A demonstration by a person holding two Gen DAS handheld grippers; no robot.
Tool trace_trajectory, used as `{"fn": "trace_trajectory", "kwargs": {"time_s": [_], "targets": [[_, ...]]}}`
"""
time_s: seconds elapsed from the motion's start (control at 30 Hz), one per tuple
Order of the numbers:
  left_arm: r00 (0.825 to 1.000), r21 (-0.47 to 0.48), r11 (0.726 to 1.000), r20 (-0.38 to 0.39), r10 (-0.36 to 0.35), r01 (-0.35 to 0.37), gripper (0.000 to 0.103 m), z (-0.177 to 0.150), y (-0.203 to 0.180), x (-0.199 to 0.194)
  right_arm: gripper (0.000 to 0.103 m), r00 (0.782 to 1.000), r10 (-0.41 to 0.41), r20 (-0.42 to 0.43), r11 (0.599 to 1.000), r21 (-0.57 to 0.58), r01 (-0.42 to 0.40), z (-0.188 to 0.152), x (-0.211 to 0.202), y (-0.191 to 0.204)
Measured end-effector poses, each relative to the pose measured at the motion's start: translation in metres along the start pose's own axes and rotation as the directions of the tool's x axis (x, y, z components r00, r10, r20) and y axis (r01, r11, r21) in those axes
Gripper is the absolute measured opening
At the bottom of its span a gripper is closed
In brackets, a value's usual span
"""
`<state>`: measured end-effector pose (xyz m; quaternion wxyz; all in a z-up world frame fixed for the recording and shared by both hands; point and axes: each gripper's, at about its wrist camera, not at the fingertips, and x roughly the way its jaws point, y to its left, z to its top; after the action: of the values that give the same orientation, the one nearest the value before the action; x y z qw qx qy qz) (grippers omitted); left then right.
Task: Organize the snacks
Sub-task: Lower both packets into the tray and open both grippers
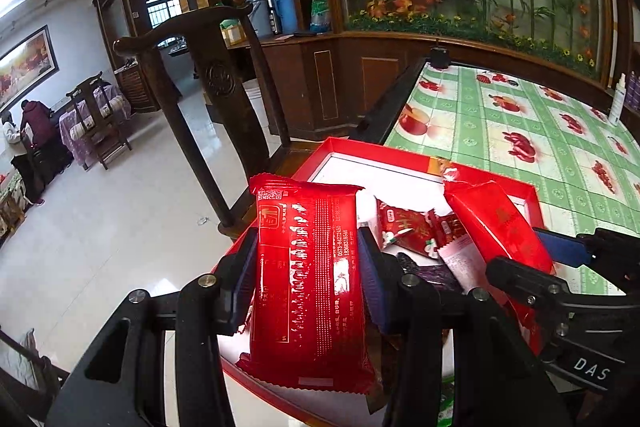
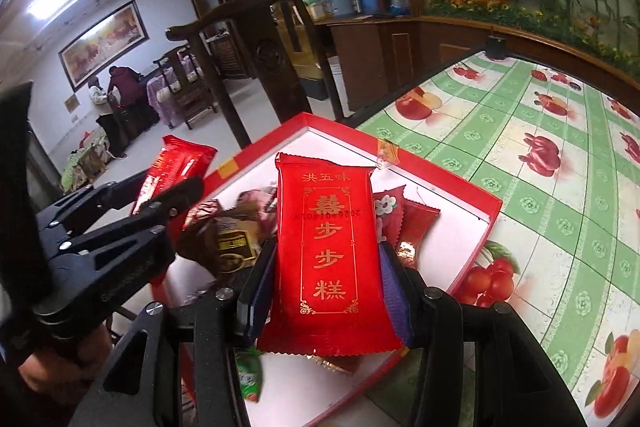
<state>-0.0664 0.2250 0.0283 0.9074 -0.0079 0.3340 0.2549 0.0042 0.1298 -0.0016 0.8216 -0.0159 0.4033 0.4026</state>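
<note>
My left gripper (image 1: 308, 247) is shut on a red cake packet (image 1: 310, 279), back side up, held over the red box (image 1: 340, 149). My right gripper (image 2: 328, 259) is shut on a second red cake packet (image 2: 332, 247) with gold characters, also above the box (image 2: 480, 205). The right gripper and its packet (image 1: 500, 223) show at the right of the left wrist view; the left gripper (image 2: 160, 207) with its packet (image 2: 176, 167) shows at the left of the right wrist view. Small red sachets (image 1: 404, 227) and brown wrapped snacks (image 2: 228, 227) lie in the box.
The box sits at the corner of a table with a green fruit-print cloth (image 2: 540, 167). A dark wooden chair (image 1: 216, 83) stands close behind the box. A white bottle (image 1: 618, 103) stands at the table's far right. A green packet (image 2: 250, 375) lies in the box's near corner.
</note>
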Motion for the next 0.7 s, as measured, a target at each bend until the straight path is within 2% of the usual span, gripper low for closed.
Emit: {"fn": "trace_trajectory", "kwargs": {"time_s": [0.27,0.5,0.7], "targets": [[1.000,0.011,1.000,0.005,0.015,-0.015,0.045,0.002,0.000,0.007,0.050,0.999,-0.024,0.023,0.999,0.048,0.023,0.007,0.008,-0.012],[0.999,0.021,0.999,0.011,0.034,-0.034,0.045,0.005,0.000,0.014,0.052,0.999,-0.033,0.037,0.999,0.030,0.032,0.014,0.015,-0.006],[0.997,0.025,0.997,0.007,0.076,-0.076,0.048,0.008,0.002,0.023,0.053,0.996,-0.046,0.076,0.999,0.022,0.044,0.016,0.004,-0.008]]}}
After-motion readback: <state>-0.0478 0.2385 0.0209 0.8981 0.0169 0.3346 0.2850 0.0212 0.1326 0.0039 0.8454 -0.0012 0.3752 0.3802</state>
